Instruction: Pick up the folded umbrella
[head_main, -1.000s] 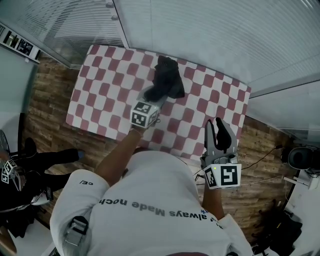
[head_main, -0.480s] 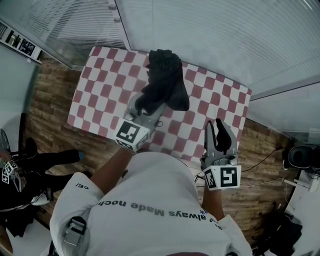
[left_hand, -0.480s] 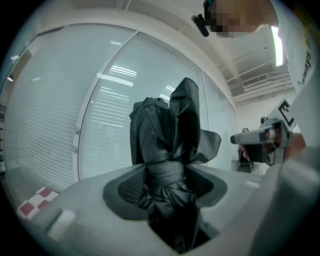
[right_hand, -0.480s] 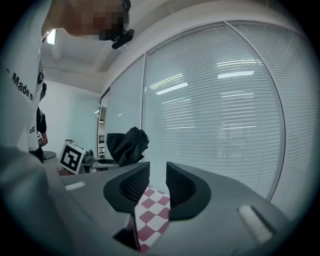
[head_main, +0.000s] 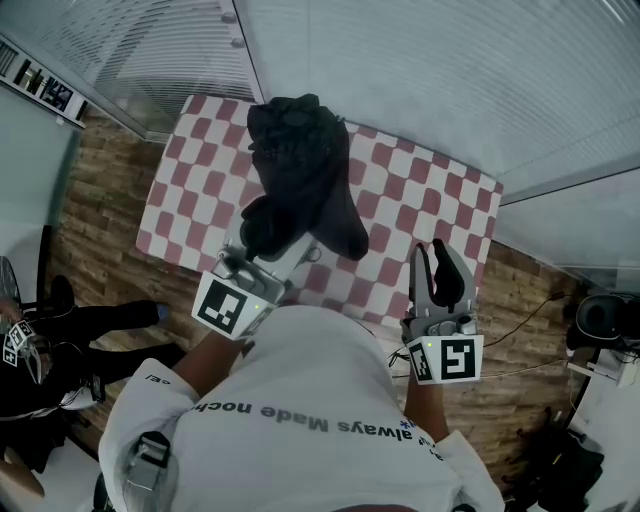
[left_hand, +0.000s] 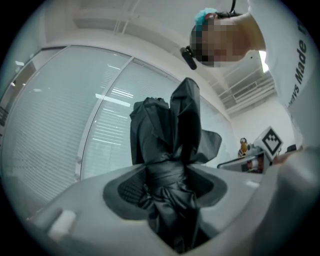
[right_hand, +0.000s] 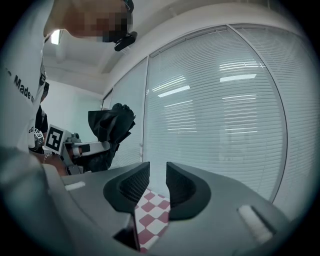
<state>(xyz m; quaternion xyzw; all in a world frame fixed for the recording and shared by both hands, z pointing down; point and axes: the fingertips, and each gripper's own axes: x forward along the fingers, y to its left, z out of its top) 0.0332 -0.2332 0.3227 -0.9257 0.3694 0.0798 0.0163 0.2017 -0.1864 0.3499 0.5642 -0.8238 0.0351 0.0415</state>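
The folded umbrella (head_main: 300, 170) is a bundle of loose black fabric, held up over the red-and-white checked table (head_main: 425, 190). My left gripper (head_main: 268, 232) is shut on its lower end, and the fabric bulges out past the fingers. In the left gripper view the umbrella (left_hand: 170, 145) stands up between the jaws of that gripper (left_hand: 170, 187), pinched at its narrow part. My right gripper (head_main: 440, 262) hovers at the table's near right edge, with a narrow gap between its jaws and nothing in it. From the right gripper view (right_hand: 157, 182) the umbrella (right_hand: 111, 125) shows at the left, in the air.
Glass walls with blinds (head_main: 420, 70) close off the far side of the table. Wooden floor (head_main: 100, 210) surrounds it. Dark equipment (head_main: 40, 350) stands on the floor at the left, and cables and a black device (head_main: 600, 315) lie at the right.
The left gripper has lifted the umbrella off the table and drawn it up towards the camera, so it looks larger. The right gripper has stayed where it was.
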